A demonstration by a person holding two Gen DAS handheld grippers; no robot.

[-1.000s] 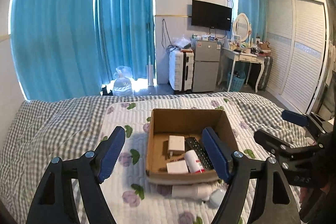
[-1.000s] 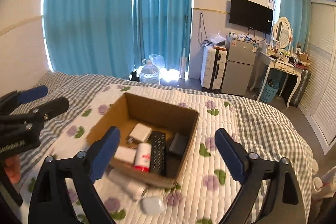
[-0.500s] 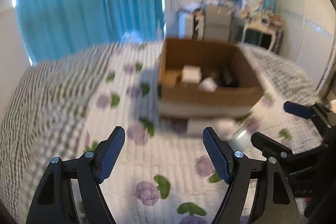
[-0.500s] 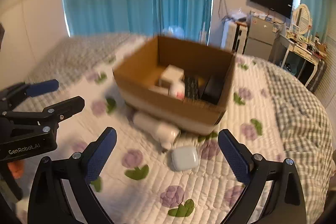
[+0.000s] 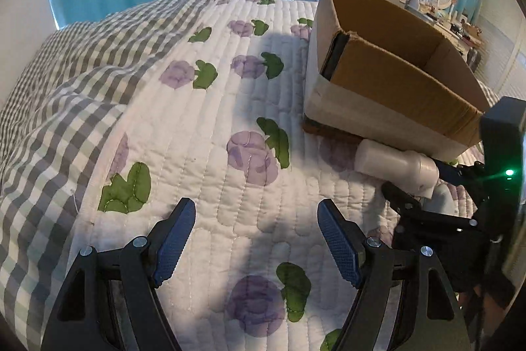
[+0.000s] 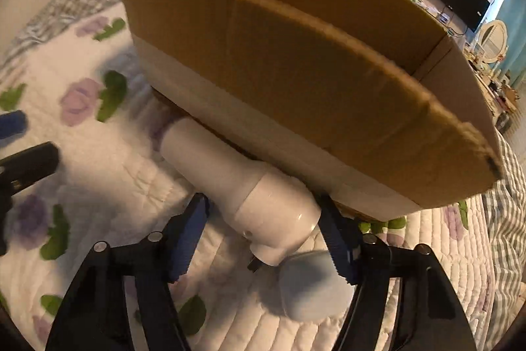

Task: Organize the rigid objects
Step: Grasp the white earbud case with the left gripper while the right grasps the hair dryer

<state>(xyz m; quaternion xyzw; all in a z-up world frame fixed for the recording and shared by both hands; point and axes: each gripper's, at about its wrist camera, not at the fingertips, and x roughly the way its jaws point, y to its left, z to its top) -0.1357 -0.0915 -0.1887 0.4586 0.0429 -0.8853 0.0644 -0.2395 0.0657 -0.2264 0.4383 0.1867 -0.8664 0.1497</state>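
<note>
Both grippers look the same: the left gripper [image 5: 256,240] and right gripper [image 6: 263,239] have matte black plastic arms with triangular cutouts, silver screws at the pivots, and blue cross-hatched finger pads [image 5: 172,240]. The right one's black housing shows a small green LED.

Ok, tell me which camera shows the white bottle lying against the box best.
Right wrist view: the white bottle fills the centre, between the closing right gripper fingers. The left wrist view shows it small, at the edge.
</note>
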